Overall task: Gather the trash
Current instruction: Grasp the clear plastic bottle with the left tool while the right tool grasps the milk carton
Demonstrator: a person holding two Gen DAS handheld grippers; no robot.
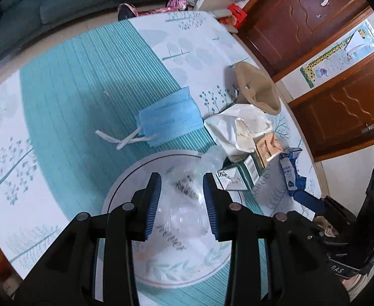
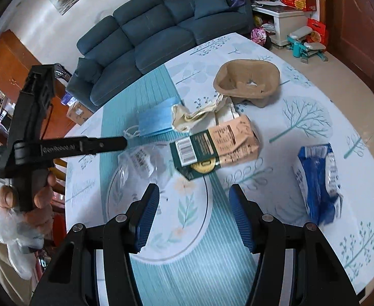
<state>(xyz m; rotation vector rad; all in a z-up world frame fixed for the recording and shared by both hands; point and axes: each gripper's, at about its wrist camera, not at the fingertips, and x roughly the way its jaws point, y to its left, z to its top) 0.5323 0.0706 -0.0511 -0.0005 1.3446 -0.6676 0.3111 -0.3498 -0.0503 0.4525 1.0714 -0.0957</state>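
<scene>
Trash lies on a round table with a teal and white cloth. A clear plastic wrapper (image 1: 187, 204) lies on a white plate (image 1: 125, 186); my left gripper (image 1: 182, 182) is open with its blue pads either side of it. The wrapper (image 2: 138, 163) and plate (image 2: 115, 199) show in the right wrist view too. My right gripper (image 2: 194, 193) is open and empty above the plate's near side. Around lie a blue face mask (image 1: 171, 117), a crumpled white paper bag (image 1: 237, 125), a green and tan carton (image 2: 212, 145), a brown pulp cup carrier (image 2: 248, 81) and a blue and white wrapper (image 2: 319, 178).
A dark blue sofa (image 2: 161, 28) stands beyond the table. Brown wooden doors (image 1: 301, 12) are at the right. A white cabinet (image 2: 283, 23) with red boxes stands at the back. The left gripper's body and the hand holding it (image 2: 28, 153) are at the left of the right wrist view.
</scene>
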